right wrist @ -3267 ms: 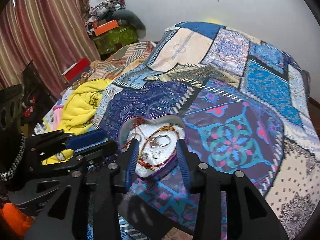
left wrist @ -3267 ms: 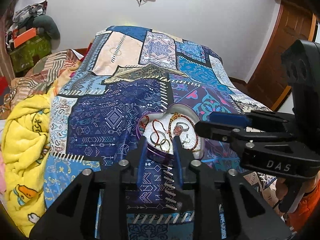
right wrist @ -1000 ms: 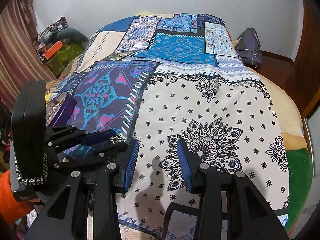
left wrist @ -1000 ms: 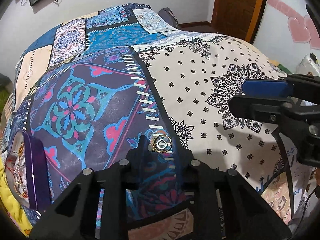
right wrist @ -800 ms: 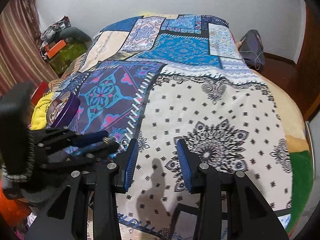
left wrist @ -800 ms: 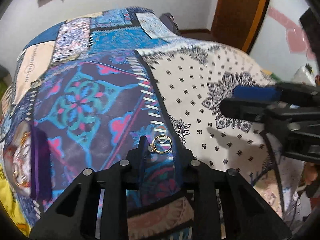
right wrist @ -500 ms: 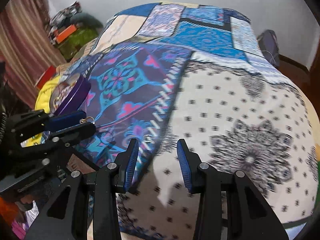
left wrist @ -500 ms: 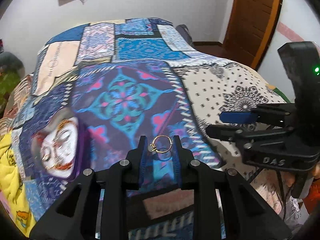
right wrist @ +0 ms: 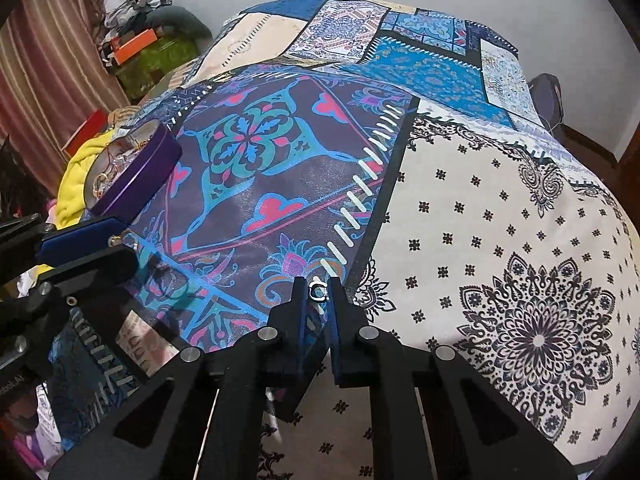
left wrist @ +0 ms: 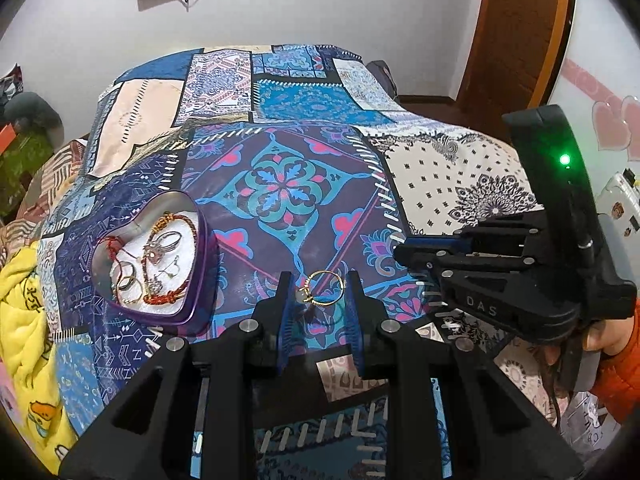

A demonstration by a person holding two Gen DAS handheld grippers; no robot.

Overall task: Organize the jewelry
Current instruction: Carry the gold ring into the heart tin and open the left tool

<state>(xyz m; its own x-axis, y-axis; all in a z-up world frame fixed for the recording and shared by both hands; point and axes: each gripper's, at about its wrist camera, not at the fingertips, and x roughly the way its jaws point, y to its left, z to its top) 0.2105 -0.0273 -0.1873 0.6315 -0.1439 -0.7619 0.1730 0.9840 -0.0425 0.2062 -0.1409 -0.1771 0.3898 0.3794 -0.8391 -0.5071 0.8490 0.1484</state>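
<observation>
Two grippers over a bed w/ a patchwork bedspread (left wrist: 280,192). Left gripper (left wrist: 320,292) is clamped on a thin gold ring (left wrist: 322,290); the ring spans the gap between the blue-lined fingers (left wrist: 286,312), held near their tips, a small setting on its left side against the left pad. It sits above the dark purple/teal floral patch, clear of the fabric as far as the left wrist view shows.

Right gripper (right wrist: 318,292) has just been closing; its jaws now stand almost together, pinching a small silvery ring (right wrist: 319,292) right at the tips. Seen from the right wrist cam, that ring is over the row of white stitch marks where the purple patch meets the cream black-motif patch (right wrist: 500,240). Can't tell if it touches the cloth.

Heart-shaped purple tin (left wrist: 200,256) lies on the bedspread to the left of the left gripper, near but apart. White lining inside, holding a tangle: red cord bracelets, a couple of gold rings, a silver ring, other small bits too fine to sort. In the right wrist view the same tin shows edge-on at far left, by the yellow blanket (left wrist: 24,320).

In the left wrist view the right gripper comes in from the right side, green light lit on its body, an orange sleeve (left wrist: 616,364) behind it. Wooden door (left wrist: 516,32) at back right, dark screen high on the wall.
</observation>
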